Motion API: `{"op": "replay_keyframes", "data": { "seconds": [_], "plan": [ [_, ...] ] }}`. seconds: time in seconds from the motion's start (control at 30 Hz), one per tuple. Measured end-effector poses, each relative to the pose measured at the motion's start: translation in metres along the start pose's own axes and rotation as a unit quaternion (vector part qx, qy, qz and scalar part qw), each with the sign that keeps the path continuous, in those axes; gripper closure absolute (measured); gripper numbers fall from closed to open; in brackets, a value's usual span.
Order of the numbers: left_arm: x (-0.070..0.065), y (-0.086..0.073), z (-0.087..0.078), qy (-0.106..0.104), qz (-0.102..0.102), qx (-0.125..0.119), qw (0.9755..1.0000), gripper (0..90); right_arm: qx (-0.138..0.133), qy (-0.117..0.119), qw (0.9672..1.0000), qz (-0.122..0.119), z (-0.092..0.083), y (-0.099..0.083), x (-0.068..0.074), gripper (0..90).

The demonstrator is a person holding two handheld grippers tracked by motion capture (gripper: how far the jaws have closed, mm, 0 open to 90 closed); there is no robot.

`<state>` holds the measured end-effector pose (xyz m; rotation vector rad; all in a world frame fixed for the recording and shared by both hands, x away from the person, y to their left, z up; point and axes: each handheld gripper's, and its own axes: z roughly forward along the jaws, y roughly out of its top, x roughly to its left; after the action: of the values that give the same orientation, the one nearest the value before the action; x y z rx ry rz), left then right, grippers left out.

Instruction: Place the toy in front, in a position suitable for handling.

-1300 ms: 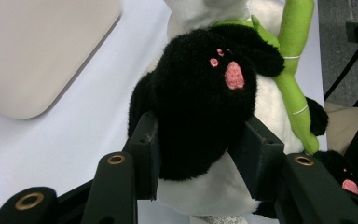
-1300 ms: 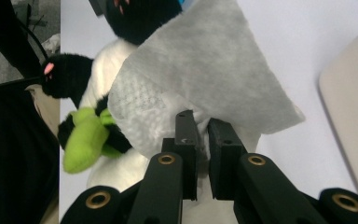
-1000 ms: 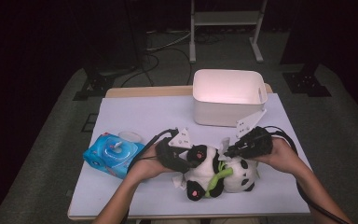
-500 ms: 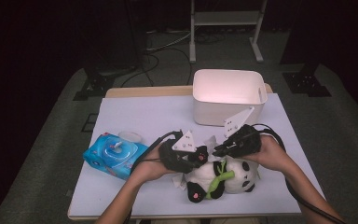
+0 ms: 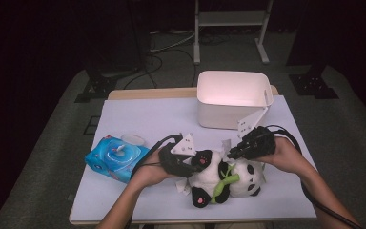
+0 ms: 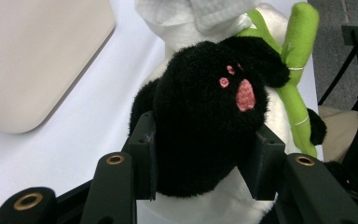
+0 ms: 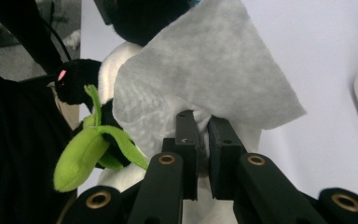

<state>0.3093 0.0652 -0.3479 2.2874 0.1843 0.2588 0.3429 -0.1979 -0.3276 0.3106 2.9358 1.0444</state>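
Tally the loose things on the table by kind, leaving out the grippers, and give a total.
Plush panda: 1
White wipe: 1
Blue wipes pack: 1
White bin: 1
Total: 4

Plush panda (image 5: 228,179) apparently on its back, white wipe (image 7: 205,74) draped over it
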Motion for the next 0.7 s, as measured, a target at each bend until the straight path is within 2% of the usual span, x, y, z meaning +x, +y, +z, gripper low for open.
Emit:
{"op": "replay_keyframes", "data": {
  "seconds": [0.1,0.27,0.37,0.53,0.7],
  "plan": [
    [0.002,0.002,0.000,0.003,0.002,0.005,1.0000,54.2,-0.002,0.003,1.0000,0.001,0.002,-0.003,0.001,83.5],
    [0.009,0.001,0.000,0.004,-0.015,-0.001,0.9999,54.4,-0.002,0.014,0.9999,0.001,0.005,-0.003,0.005,84.0],
    [0.009,-0.001,0.001,0.004,-0.023,-0.006,0.9997,54.1,0.001,0.015,0.9999,0.002,0.007,-0.003,0.008,84.1],
    [0.003,-0.001,0.001,0.005,-0.003,-0.007,1.0000,54.5,0.006,0.007,0.9999,-0.008,0.007,0.004,0.008,84.2],
    [0.000,0.000,0.000,0.001,0.003,-0.007,1.0000,54.4,-0.001,0.011,0.9998,-0.017,0.011,0.016,0.008,84.1]
  ]
}}
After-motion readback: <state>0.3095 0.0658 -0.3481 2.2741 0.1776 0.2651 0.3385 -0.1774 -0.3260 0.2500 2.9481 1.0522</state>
